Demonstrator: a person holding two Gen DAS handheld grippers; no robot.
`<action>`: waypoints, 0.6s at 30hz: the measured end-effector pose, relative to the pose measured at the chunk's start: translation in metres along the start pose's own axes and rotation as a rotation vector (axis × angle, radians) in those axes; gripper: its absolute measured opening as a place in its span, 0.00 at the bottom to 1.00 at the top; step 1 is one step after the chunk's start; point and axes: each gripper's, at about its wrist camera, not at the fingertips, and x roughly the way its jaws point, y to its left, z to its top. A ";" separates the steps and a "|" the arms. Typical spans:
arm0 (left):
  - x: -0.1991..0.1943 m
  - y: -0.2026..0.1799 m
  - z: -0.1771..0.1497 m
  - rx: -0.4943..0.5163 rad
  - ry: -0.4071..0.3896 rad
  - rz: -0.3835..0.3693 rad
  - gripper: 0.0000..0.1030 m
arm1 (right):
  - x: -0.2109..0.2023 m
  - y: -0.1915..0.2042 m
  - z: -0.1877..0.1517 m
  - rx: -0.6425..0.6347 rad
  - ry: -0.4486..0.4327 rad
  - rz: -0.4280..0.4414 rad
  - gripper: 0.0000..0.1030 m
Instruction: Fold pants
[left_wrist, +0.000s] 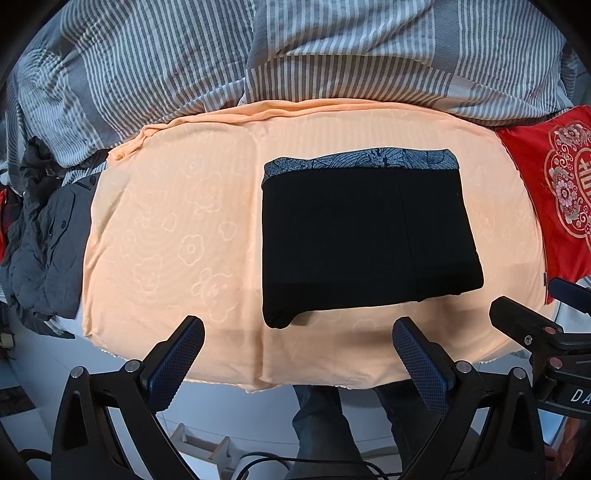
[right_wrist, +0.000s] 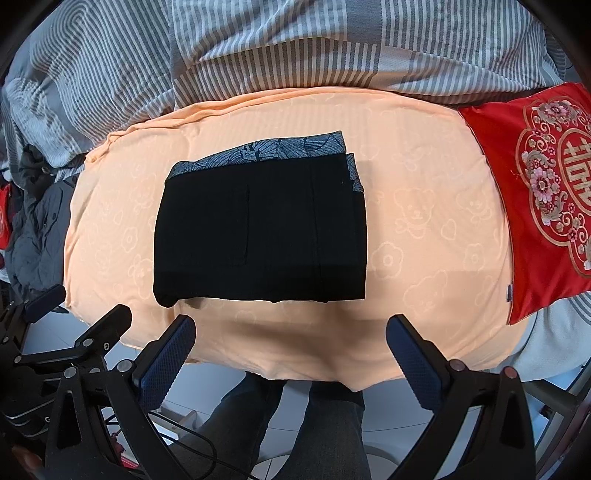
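Bed covered by a peach sheet (left_wrist: 177, 229) with a faint bear and flower print; its near edge hangs over a pale floor (left_wrist: 229, 413). Behind it, a rumpled grey-and-white striped duvet (left_wrist: 155, 66) fills the far side. Red cushion (right_wrist: 532, 192) with ornate gold and pink embroidery lies at the right end. Dark grey clothing (left_wrist: 44, 251) is heaped at the left end. Black cable (right_wrist: 199, 446) on the floor. Even daylight, soft shadows.
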 end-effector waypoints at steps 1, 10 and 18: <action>0.000 0.000 0.000 -0.001 0.001 -0.001 0.99 | 0.000 0.000 -0.001 -0.001 -0.001 -0.001 1.00; 0.000 0.000 -0.001 0.002 0.001 0.000 0.99 | -0.001 0.000 0.000 -0.001 -0.005 -0.005 1.00; 0.001 -0.002 -0.002 0.015 0.000 0.018 0.99 | -0.003 0.001 0.001 -0.010 -0.010 -0.012 1.00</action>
